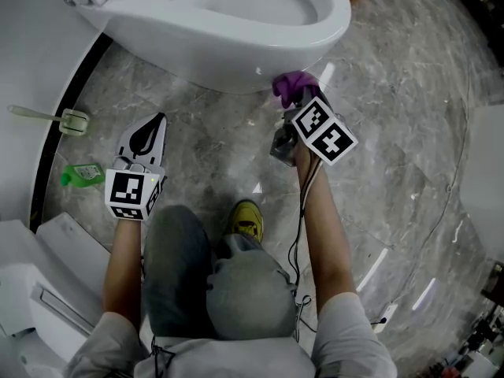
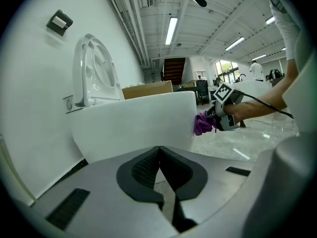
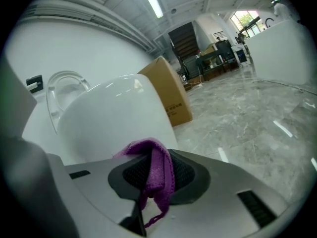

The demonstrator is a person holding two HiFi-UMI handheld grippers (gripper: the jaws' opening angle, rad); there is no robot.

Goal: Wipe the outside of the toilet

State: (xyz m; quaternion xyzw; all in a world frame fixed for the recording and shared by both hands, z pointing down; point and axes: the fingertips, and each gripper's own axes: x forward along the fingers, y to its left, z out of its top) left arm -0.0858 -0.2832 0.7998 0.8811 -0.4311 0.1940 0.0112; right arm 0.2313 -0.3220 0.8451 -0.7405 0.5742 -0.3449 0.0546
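At the front of the toilet (image 1: 213,65), low on the outer curve of the bowl, the right gripper (image 1: 290,102) has its jaws clenched on a purple cloth (image 1: 293,85), and the cloth appears to touch the porcelain just under the rim. To wipe this stretch well, I judge the cloth should be pressed flat against the curve and drawn round it in long overlapping strokes, with the gripper tilted so the knit fabric, not the hard jaws, meets the glaze. In the right gripper view only a narrow fold sticks out past the pads and a loose thread hangs down, so the contact patch looks small and the strokes would need to sit close together. The left gripper (image 1: 155,124) hangs over the marble floor (image 1: 394,132) well apart from the bowl, its jaws closed together on nothing. The toilet is white, smooth and glossy, with the seat and lid raised against the wall. No marks show on the side facing the cameras. The underside of the bowl is in shadow and cannot be judged.
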